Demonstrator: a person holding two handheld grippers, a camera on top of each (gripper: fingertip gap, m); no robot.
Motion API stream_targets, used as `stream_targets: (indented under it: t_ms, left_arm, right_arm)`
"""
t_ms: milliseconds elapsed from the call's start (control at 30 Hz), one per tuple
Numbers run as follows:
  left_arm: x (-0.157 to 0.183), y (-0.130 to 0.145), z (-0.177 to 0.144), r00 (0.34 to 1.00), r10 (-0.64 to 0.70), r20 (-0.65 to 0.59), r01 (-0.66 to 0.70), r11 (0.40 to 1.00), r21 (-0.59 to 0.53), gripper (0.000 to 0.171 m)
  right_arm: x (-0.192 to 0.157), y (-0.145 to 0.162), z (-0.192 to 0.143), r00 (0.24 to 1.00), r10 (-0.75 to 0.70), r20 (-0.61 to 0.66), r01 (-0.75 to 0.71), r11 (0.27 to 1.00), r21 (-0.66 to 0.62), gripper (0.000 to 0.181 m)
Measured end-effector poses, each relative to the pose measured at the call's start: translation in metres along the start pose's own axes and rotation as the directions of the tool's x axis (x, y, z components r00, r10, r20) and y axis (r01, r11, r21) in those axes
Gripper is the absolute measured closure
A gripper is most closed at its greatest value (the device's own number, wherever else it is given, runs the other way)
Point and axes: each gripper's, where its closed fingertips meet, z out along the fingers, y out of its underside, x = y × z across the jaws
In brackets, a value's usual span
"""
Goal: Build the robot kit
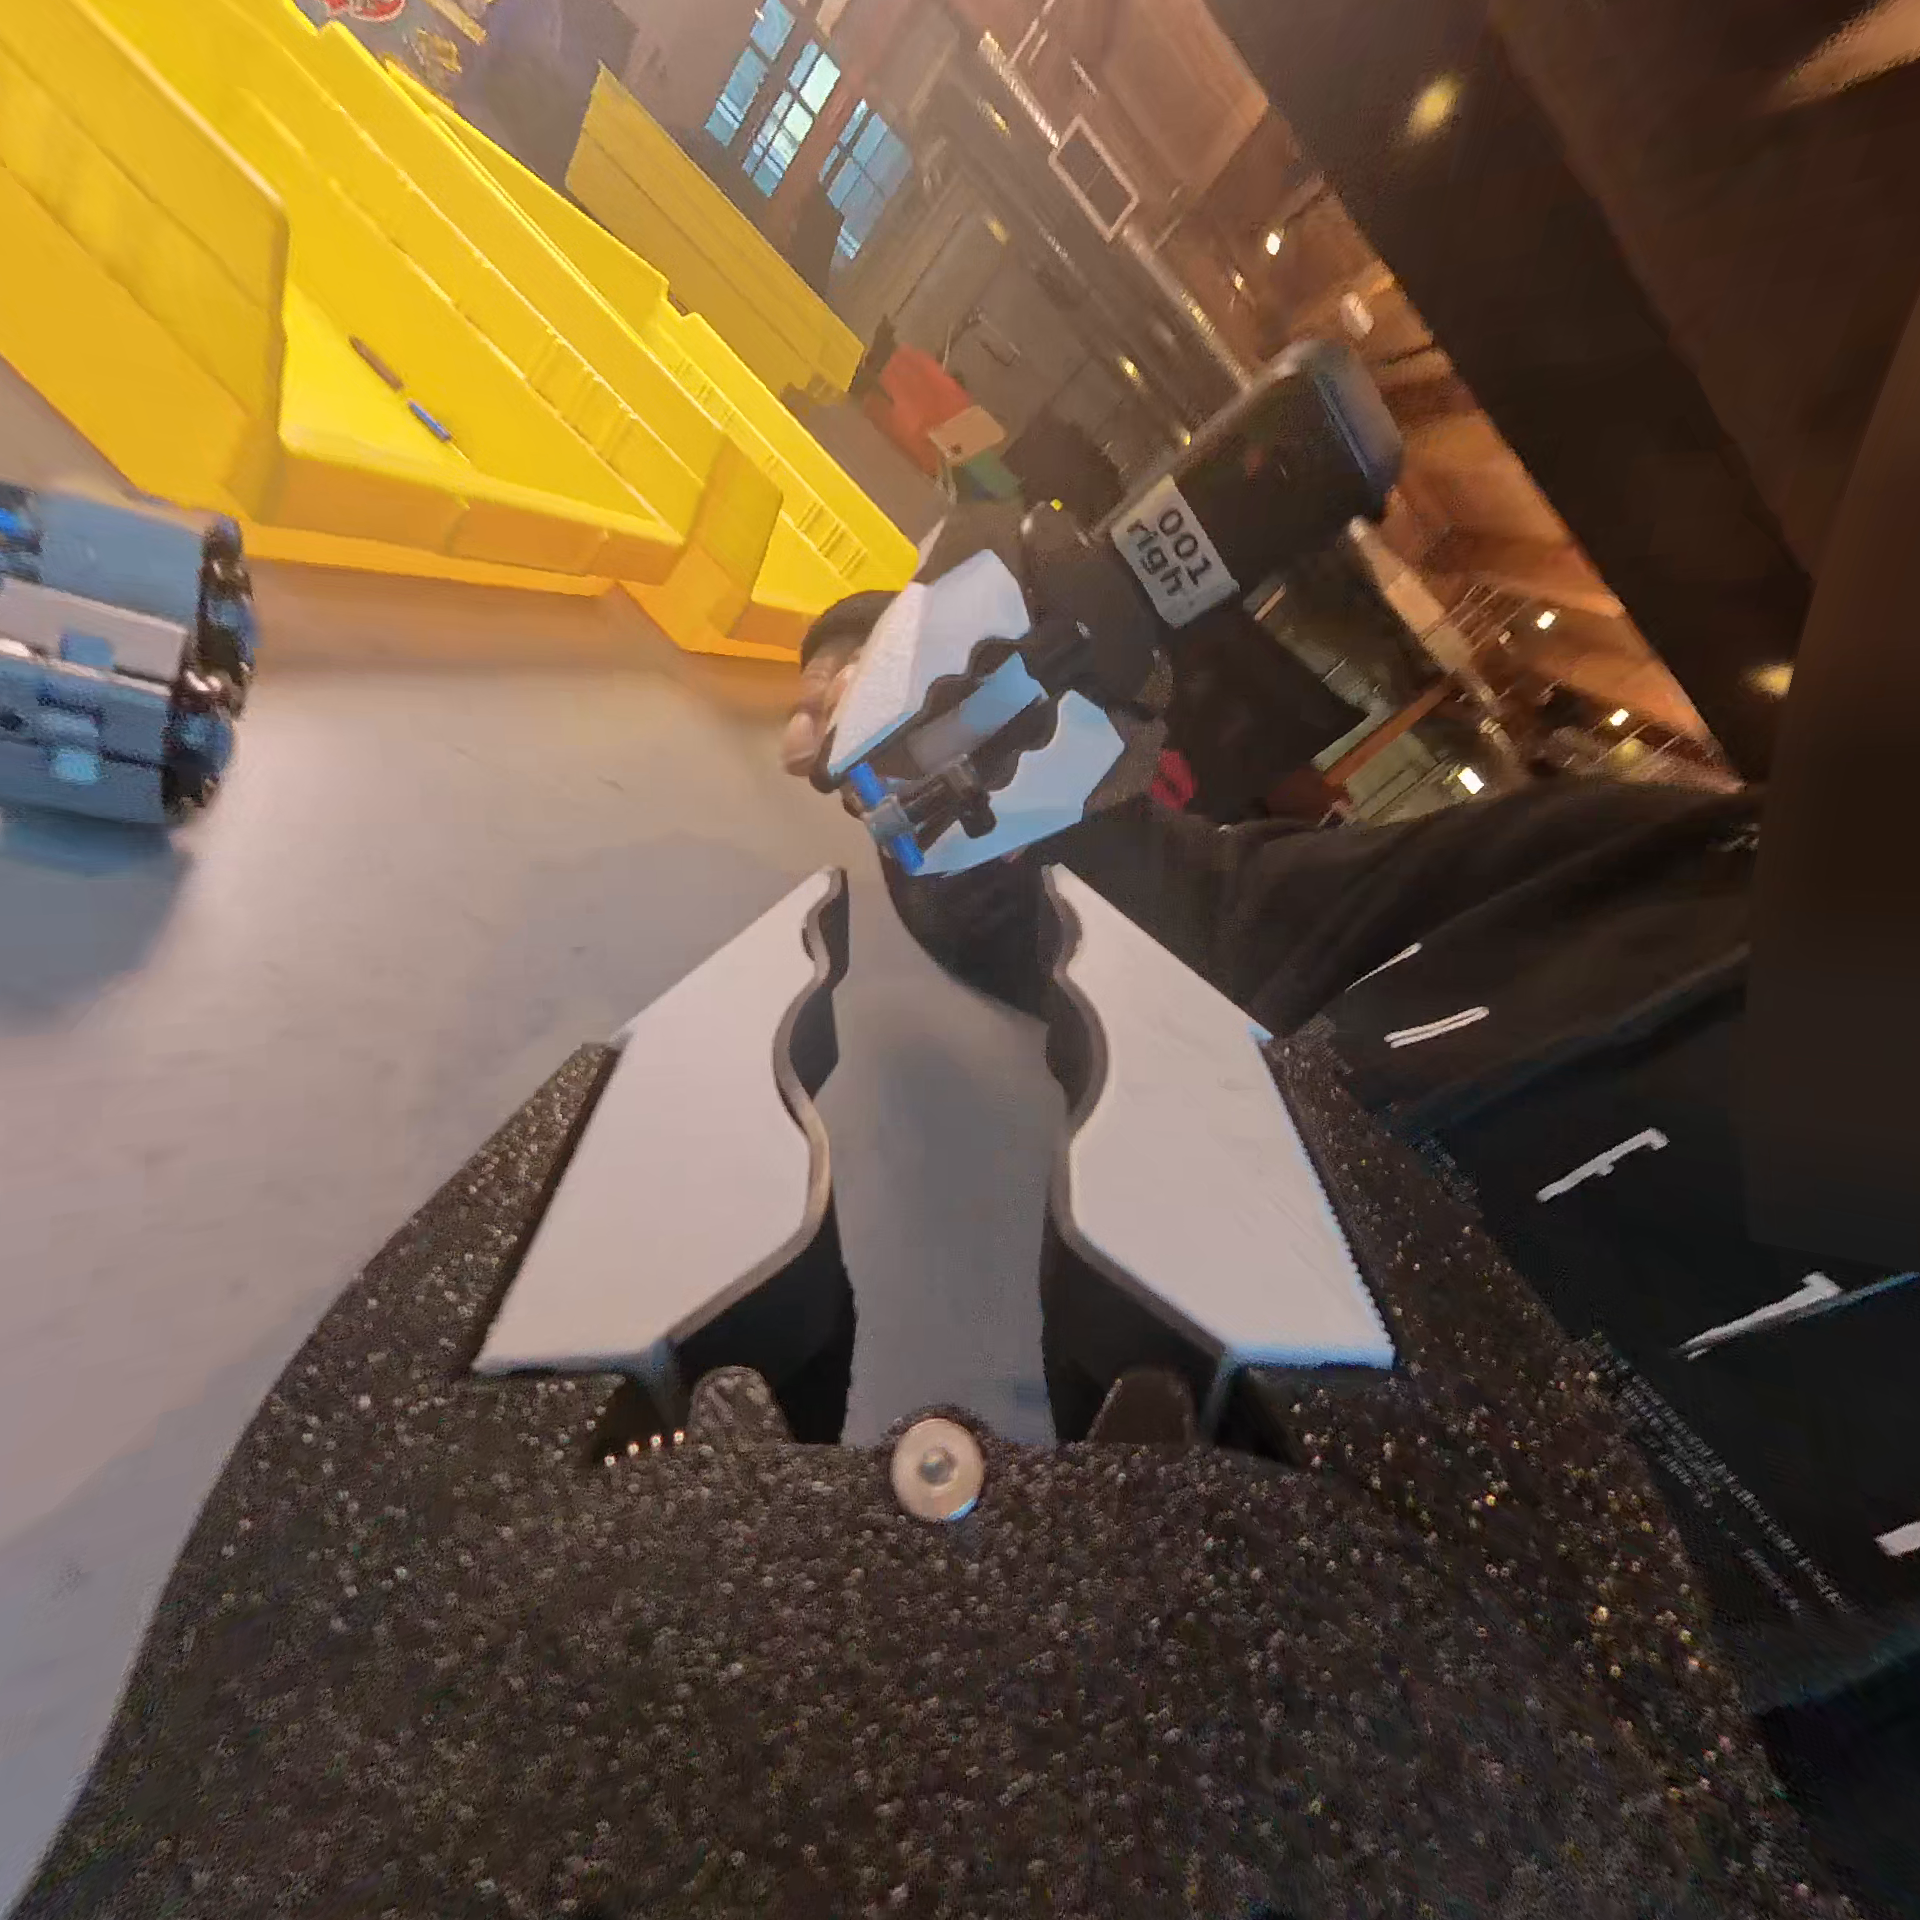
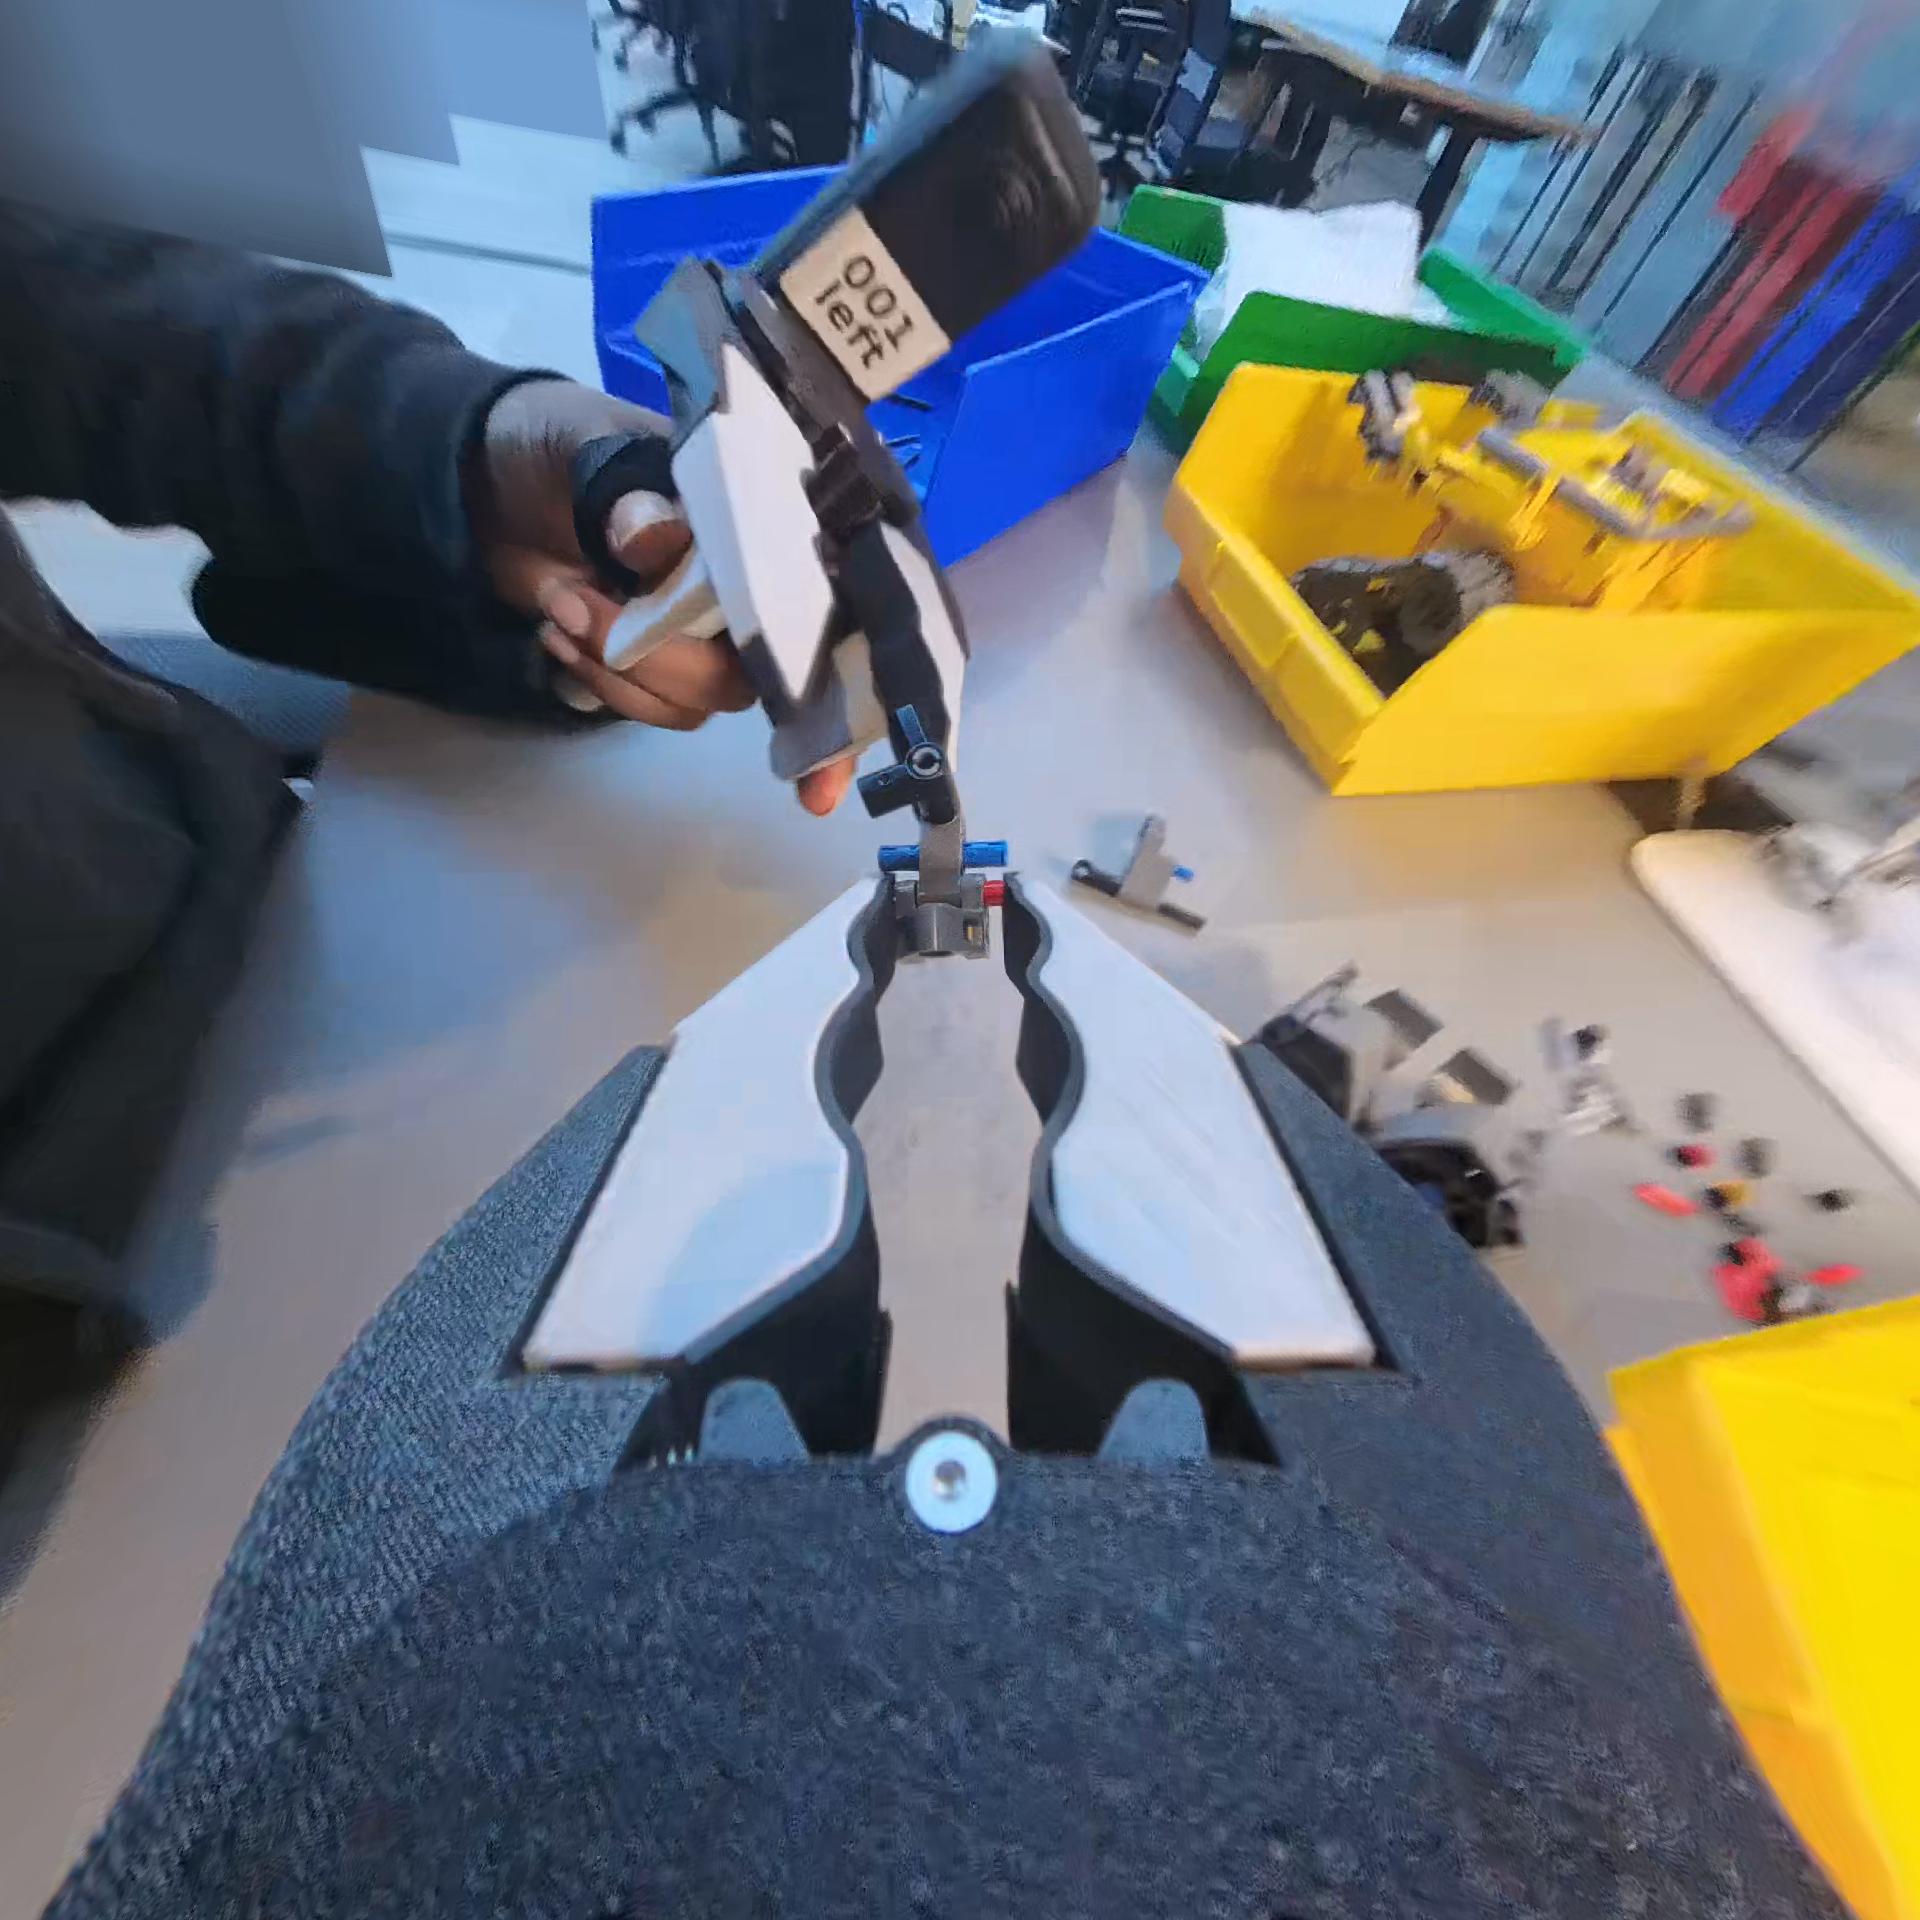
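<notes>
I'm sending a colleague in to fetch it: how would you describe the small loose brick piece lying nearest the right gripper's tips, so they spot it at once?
Start at the big yellow plastic bin with dark parts inside, on the grey table. Towards the right gripper from it lies a small grey bracket piece on a black axle. Its blue pin end, and lying alone away from the scattered red and black bits, sets it apart.

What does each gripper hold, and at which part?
The right gripper pinches the grey base of a small toy-brick assembly. The left gripper is open and holds nothing.
</notes>
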Motion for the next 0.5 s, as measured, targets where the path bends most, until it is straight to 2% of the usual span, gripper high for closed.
stream_targets:
  t_ms: [133, 267, 300, 367, 500]
  left_arm:
    - [-0.005, 0.002, 0.004, 0.957, 0.281, 0.077, -0.269, 0.954, -0.135, 0.136]
    - [-0.010, 0.005, 0.013, 0.878, 0.473, 0.072, -0.445, 0.863, -0.238, 0.146]
    - [-0.009, 0.005, 0.015, 0.871, 0.487, 0.056, -0.462, 0.853, -0.242, 0.152]
    - [-0.008, 0.002, 0.017, 0.866, 0.498, 0.043, -0.477, 0.849, -0.228, 0.152]
    - [-0.002, -0.009, 0.016, 0.901, 0.433, -0.009, -0.432, 0.897, -0.092, 0.153]
  right_arm:
    - [-0.005, 0.007, 0.004, 0.985, 0.143, 0.097, -0.145, 0.989, 0.008, 0.163]
    - [-0.009, 0.011, 0.009, 0.985, 0.133, 0.112, -0.134, 0.991, -0.001, 0.163]
    - [-0.007, 0.012, 0.009, 0.986, 0.128, 0.103, -0.128, 0.992, -0.008, 0.162]
    - [-0.005, 0.011, 0.006, 0.988, 0.123, 0.095, -0.124, 0.992, 0.010, 0.162]
    - [-0.001, 0.000, 0.000, 0.985, 0.129, 0.110, -0.140, 0.985, 0.098, 0.162]
